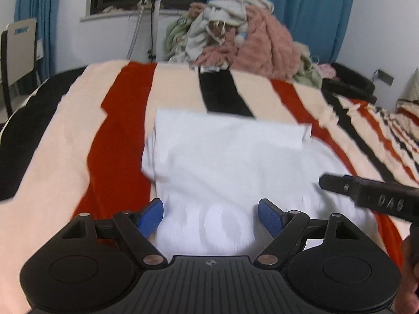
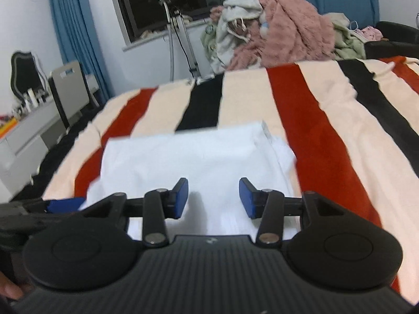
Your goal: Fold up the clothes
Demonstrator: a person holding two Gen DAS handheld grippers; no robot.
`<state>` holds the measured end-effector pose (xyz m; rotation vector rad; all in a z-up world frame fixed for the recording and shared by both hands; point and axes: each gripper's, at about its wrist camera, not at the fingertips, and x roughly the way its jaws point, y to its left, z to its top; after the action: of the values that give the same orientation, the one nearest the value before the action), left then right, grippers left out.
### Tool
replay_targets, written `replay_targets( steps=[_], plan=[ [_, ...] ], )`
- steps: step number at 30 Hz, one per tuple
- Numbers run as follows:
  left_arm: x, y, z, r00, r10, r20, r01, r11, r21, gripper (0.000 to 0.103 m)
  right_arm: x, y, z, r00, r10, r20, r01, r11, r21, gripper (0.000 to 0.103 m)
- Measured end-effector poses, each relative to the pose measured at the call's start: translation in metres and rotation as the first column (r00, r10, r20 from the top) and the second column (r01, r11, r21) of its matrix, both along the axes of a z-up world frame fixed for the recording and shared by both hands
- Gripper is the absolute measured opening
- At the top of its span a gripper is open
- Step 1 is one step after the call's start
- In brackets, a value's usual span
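Layers of the partly folded white cotton garment (image 1: 230, 162) could slip if my left gripper (image 1: 210, 216) or right gripper (image 2: 213, 198), both wide and empty, drags them.

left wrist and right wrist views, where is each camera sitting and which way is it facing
Left wrist: on the left gripper, looking forward over its open blue fingers across the white garment toward the clothes pile; the right gripper pokes in at right.
Right wrist: on the right gripper, jaws open, facing the same way; the left gripper's blue fingertip shows at left, part of a hand at the corner.
Shared: garment, striped blanket, pile, blue curtains.
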<state>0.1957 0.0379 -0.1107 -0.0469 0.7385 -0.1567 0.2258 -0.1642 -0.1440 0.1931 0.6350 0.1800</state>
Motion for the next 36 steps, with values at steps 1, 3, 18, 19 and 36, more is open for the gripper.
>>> replay_targets(
  steps=[1, 3, 18, 19, 36],
  plan=[
    [-0.002, 0.000, -0.001, 1.000, 0.009, -0.011, -0.009, 1.000, -0.002, 0.081, -0.004, 0.001, -0.004, 1.000, -0.002, -0.024, 0.001, 1.000, -0.015, 0.046],
    [-0.005, 0.000, -0.004, 0.999, 0.027, -0.031, -0.027, 1.000, -0.006, 0.081, -0.004, 0.004, -0.011, 0.999, 0.001, -0.053, -0.002, 1.000, -0.028, 0.046],
    [-0.062, 0.069, -0.015, 0.946, 0.164, -0.280, -0.314, 0.682, -0.660, 0.084, -0.061, -0.053, -0.030, 0.961, -0.064, -0.269, 0.238, 0.684, 0.690, 0.088],
    [-0.061, 0.074, -0.020, 0.937, 0.160, -0.312, -0.340, 0.627, -0.701, 0.082, -0.057, -0.054, -0.039, 0.950, -0.062, -0.306, 0.271, 0.650, 0.710, 0.088],
    [-0.061, 0.078, -0.001, 0.924, 0.169, -0.342, -0.379, 0.521, -0.765, 0.013, -0.080, -0.084, -0.012, 0.916, -0.304, -0.263, 0.399, 0.608, 0.686, 0.020]
  ],
)
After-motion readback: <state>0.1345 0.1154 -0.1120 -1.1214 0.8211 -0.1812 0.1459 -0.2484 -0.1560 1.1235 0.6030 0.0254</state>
